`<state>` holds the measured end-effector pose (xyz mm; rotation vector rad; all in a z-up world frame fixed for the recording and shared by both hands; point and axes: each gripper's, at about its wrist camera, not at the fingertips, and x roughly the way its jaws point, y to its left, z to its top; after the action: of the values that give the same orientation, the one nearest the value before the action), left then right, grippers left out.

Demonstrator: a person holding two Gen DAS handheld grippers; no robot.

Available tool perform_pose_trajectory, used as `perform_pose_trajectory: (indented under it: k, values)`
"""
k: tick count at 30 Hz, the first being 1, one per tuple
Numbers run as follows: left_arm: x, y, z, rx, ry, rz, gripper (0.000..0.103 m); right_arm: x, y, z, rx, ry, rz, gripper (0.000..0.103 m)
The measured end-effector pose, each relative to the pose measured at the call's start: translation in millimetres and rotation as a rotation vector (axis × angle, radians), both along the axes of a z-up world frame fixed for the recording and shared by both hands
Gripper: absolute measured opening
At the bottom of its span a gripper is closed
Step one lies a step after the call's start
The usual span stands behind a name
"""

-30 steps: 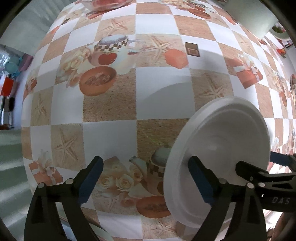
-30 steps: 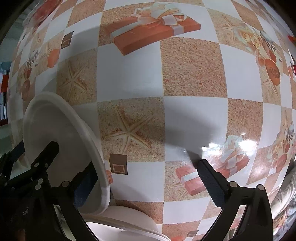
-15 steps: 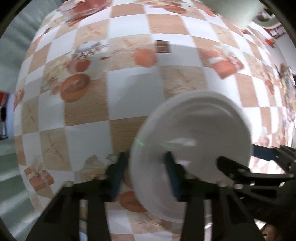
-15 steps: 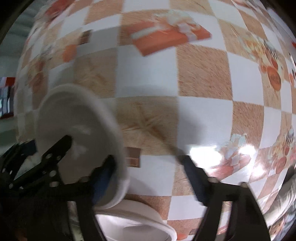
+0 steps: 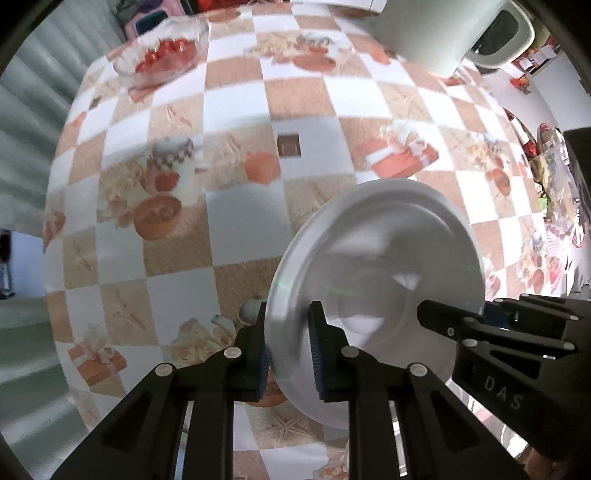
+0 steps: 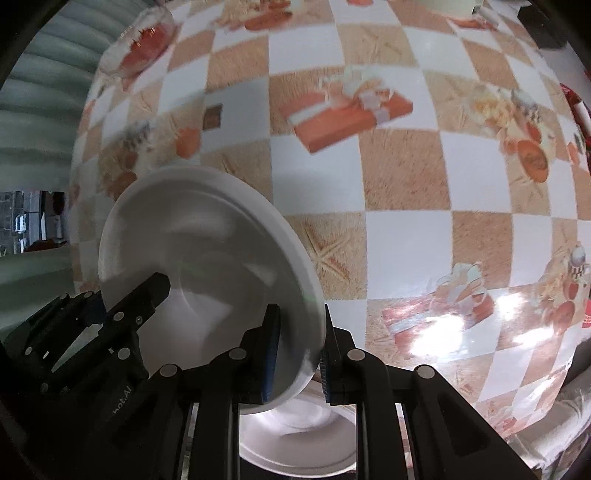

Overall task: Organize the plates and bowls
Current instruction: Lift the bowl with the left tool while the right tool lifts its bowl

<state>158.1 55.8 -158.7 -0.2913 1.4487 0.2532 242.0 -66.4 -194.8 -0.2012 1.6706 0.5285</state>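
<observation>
A white deep plate (image 5: 376, 280) hangs tilted above the checked tablecloth, gripped at two opposite edges. My left gripper (image 5: 289, 332) is shut on its left rim, blue pads on both faces. In the right wrist view the same plate (image 6: 207, 251) has its right rim between the pads of my right gripper (image 6: 301, 334), whose jaws are closing and press on it. Each view shows the other gripper's fingers (image 5: 465, 328) (image 6: 140, 299) on the far rim. A second white plate (image 6: 295, 443) lies below, partly hidden by the right gripper.
The tablecloth (image 5: 236, 229) has printed cups and gift boxes. A glass bowl with red contents (image 5: 162, 55) stands at the far left. A pale jug (image 5: 443, 33) stands at the far right. Cluttered glassware (image 5: 554, 166) lines the right edge.
Both grippers' jaws went from wide open to closed on the plate's rims. The plate has risen off the table with both grippers, and the tablecloth looks farther away.
</observation>
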Motion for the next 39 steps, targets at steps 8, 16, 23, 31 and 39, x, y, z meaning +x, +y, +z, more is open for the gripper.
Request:
perform_pose_trajectory:
  k: [8,16,23,31,39]
  values:
    - [-4.6,-16.7,42.9,0.039,-0.06,-0.039,0.021,-6.6,-31.3,45.3,0.029,-0.043,-0.008,0.02]
    - [-29.8,-52.1,56.9,0.024,-0.073,-0.108,0.021,-37.8,-56.0,51.2,0.015,-0.026,-0.055,0.021]
    - [-56.4,-88.4,51.1,0.0,-0.043,-0.18,0.021,-69.5,-86.2,41.2,-0.013,0.014,-0.118,0.021]
    - [-79.7,-114.4,37.4,-0.006,0.0,-0.244,0.021,-93.3,-104.8,29.8,-0.041,0.035,-0.155,0.021]
    - [-85.3,-113.9,34.8,-0.014,0.011,-0.232,0.021,-101.6,-103.0,29.8,-0.045,0.008,-0.15,0.021]
